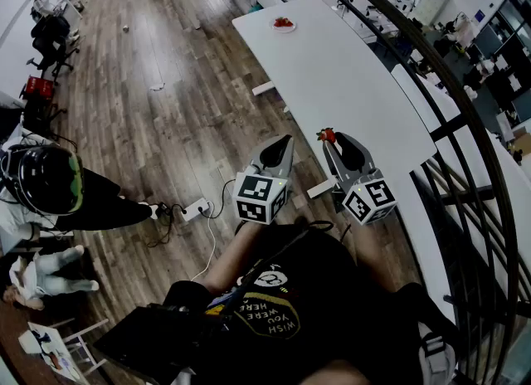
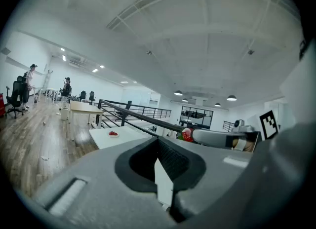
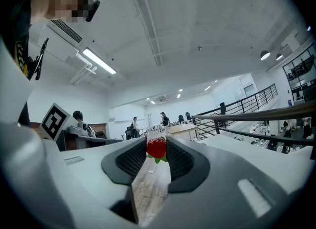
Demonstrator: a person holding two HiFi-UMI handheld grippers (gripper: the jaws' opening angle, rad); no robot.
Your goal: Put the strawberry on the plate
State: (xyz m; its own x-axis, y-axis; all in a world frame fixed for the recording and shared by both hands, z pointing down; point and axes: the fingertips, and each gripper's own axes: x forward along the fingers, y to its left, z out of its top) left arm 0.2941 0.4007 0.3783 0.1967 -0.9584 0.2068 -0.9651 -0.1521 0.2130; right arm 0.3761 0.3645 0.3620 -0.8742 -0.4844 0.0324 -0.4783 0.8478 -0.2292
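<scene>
- Looking down in the head view: small red strawberry (image 1: 327,135) pinched at the tip of the right gripper (image 1: 333,139), above the near end of the long white worktop (image 1: 348,76); small white plate (image 1: 284,31) well apart, straight ahead at the far end.
- Left gripper view: left gripper (image 2: 159,146) clenched on nothing, plate (image 2: 113,136) ahead and to its left.
- Right gripper view: fingers (image 3: 177,160) grasping the strawberry (image 3: 157,147), leaves hanging down; probably calls for a long forward carry.

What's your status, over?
Right claw shut on strawberry. Left claw shut, empty. Plate at table's far end, nothing blocking.
</scene>
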